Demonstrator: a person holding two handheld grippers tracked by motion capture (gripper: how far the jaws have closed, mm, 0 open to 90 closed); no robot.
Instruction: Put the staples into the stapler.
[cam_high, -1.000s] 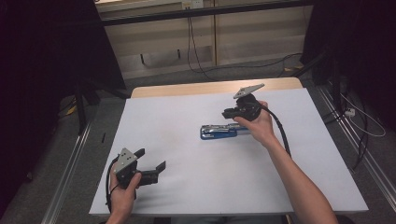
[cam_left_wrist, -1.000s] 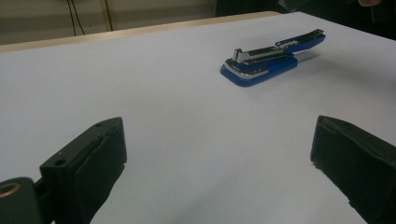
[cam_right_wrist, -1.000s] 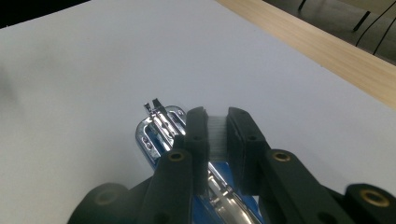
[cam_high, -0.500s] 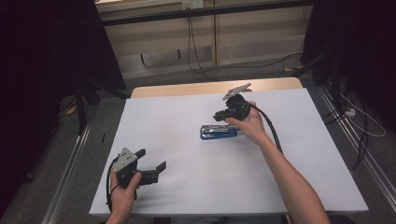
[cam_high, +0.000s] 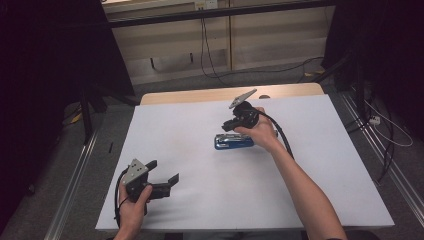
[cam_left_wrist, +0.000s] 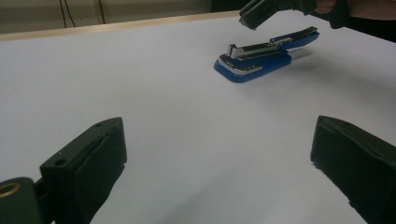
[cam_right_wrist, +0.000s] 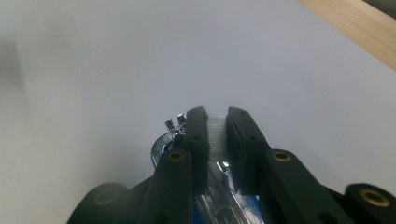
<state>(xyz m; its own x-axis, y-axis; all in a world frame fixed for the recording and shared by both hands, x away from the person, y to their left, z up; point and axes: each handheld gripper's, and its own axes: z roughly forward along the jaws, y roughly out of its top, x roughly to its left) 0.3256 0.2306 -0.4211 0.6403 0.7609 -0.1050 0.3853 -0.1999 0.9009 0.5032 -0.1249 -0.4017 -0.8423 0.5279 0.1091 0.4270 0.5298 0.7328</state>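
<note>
We hold our right gripper (cam_high: 231, 125) just above the blue stapler (cam_high: 234, 142), which lies flat on the white table (cam_high: 300, 165). In the right gripper view its jaws stand nearly pressed together, with only a narrow slit between them. The stapler (cam_right_wrist: 205, 186) lies directly beneath them, its chrome front end poking out just past and to the left of the jaw tips. We cannot tell whether the jaws touch it. From the left gripper view the right gripper (cam_left_wrist: 254, 14) hangs over the stapler (cam_left_wrist: 261, 53), tips pointing down at the raised silver arm near its front, a small gap showing between tip and metal.

Our left gripper (cam_high: 167, 181) sits well apart from the stapler. Its jaws are spread wide with nothing between them but bare table. The stapler lies far ahead of these jaws, a little toward the right one.
</note>
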